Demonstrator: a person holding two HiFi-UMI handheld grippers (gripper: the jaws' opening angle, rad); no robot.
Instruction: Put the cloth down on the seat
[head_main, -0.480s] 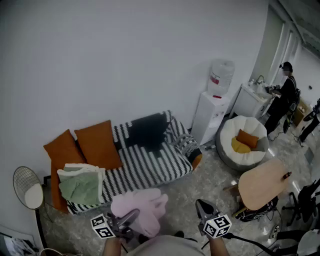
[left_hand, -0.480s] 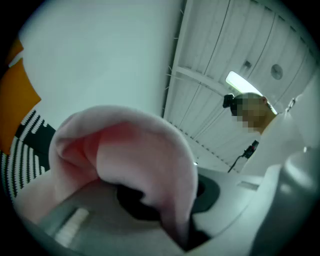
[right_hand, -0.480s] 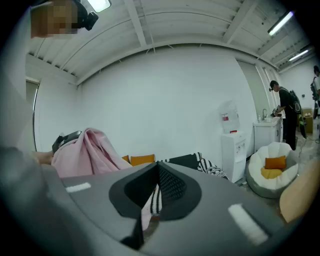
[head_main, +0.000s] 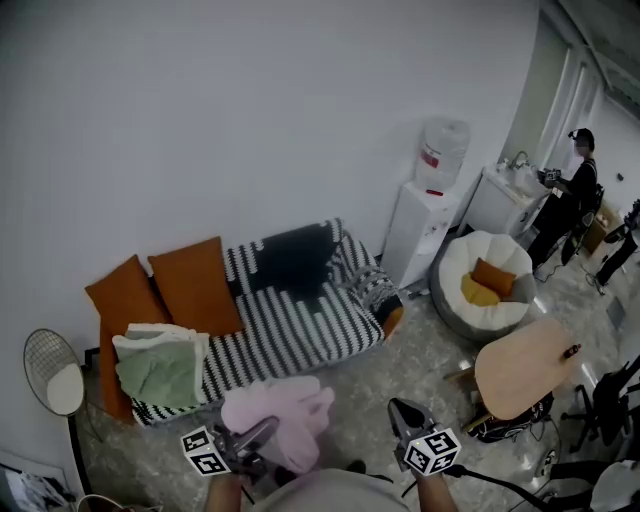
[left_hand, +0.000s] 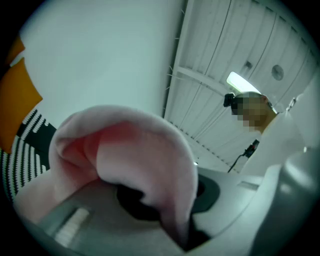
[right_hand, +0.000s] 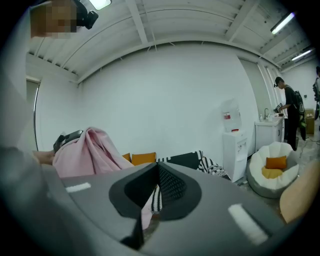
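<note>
One pink cloth (head_main: 283, 412), pinched in the left tongs (head_main: 258, 434), hangs just before the striped sofa (head_main: 300, 335) seat; right tongs (head_main: 404, 416) closed, empty.

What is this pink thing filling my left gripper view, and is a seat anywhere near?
Observer: It's a pink cloth, clamped in the left gripper. The head view shows a striped sofa just beyond it.
Operator: Is there room on the sofa?
Observer: The seat's middle shows only stripes. Folded blankets take its left end, by two orange cushions.
Operator: And the other gripper?
Observer: The right gripper is shut on nothing. It sits to the cloth's right, apart from it.
</note>
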